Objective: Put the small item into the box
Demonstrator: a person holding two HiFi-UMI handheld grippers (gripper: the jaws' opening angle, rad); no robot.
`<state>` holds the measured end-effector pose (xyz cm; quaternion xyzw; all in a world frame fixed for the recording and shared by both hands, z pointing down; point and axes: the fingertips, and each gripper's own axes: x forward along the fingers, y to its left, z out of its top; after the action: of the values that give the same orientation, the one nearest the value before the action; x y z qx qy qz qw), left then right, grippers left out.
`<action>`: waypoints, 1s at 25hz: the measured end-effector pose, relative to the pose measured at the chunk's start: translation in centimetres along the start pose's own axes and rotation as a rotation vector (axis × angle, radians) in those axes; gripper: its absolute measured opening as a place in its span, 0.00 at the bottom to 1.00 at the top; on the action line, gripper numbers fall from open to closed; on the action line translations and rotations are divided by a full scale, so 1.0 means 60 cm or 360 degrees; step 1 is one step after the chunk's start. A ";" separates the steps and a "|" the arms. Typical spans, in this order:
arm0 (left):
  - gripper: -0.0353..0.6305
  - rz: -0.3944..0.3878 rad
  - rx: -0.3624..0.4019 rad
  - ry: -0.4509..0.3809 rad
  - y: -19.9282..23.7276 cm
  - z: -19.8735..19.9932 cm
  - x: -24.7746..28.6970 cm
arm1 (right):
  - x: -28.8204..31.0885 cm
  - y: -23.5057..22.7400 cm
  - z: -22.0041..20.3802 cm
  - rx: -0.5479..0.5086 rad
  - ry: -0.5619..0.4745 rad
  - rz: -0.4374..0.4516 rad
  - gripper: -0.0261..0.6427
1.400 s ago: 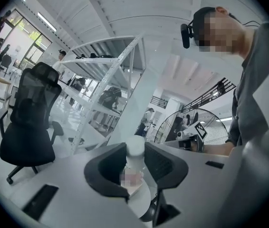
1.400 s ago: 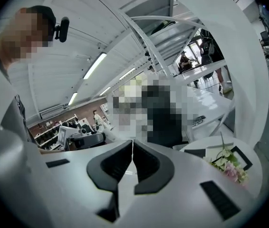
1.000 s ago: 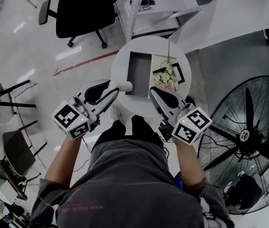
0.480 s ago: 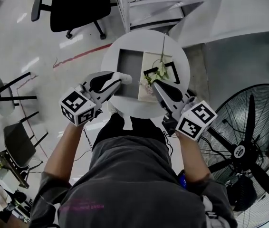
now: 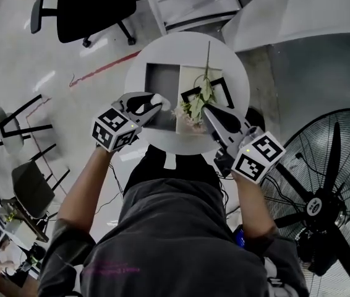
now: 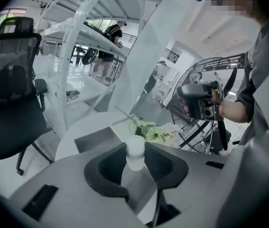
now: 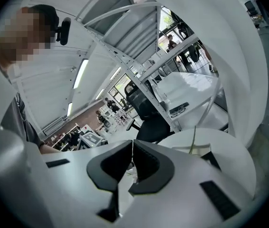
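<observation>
Left gripper view is showing the left tool gripping the small item, a short white cylinder. It is standing upright between the two dark pads, which are pressing on its sides, so the jaws are sitting partly apart around it. Just beyond the item and to the left, the grey inside of the box is lying open on the round white worktop. In the head view the tips of this tool are overlapping the box's grey floor close to its near right corner; how high the item is hanging over it cannot be told.

The right tool is keeping its jaws together, with only a thin slit showing between the pads. Whether anything thin is pinched there cannot be made out. In the head view its tips are pointing at a flower sprig, which is lying just beside them on a white sheet right of the box, its stem reaching toward the far rim of the worktop.

Farther out, a black office chair is standing on the floor beyond the worktop, and a large black fan is standing to the person's right.
</observation>
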<state>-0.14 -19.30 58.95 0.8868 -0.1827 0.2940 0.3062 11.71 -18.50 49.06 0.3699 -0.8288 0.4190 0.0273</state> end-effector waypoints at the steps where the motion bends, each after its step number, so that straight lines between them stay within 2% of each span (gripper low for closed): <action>1: 0.25 -0.0011 0.0000 0.0045 0.002 -0.007 0.012 | 0.000 -0.007 -0.002 0.0009 0.0002 -0.0005 0.07; 9: 0.25 -0.0047 -0.0013 0.0399 0.025 -0.071 0.093 | -0.004 -0.052 -0.011 0.0081 0.0027 -0.0051 0.07; 14: 0.25 -0.0015 -0.0016 0.0556 0.045 -0.094 0.122 | -0.004 -0.069 -0.008 0.0096 0.0027 -0.0077 0.07; 18: 0.26 0.0033 -0.0050 0.0566 0.057 -0.093 0.139 | -0.003 -0.071 -0.004 0.0094 0.0027 -0.0081 0.07; 25: 0.30 0.0139 0.0022 0.0522 0.073 -0.083 0.141 | -0.005 -0.062 -0.002 0.0074 0.0024 -0.0091 0.07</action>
<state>2.02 -20.57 69.38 0.8203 -0.1665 0.4490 0.3128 14.27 -19.64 51.53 0.3908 -0.8077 0.4399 0.0369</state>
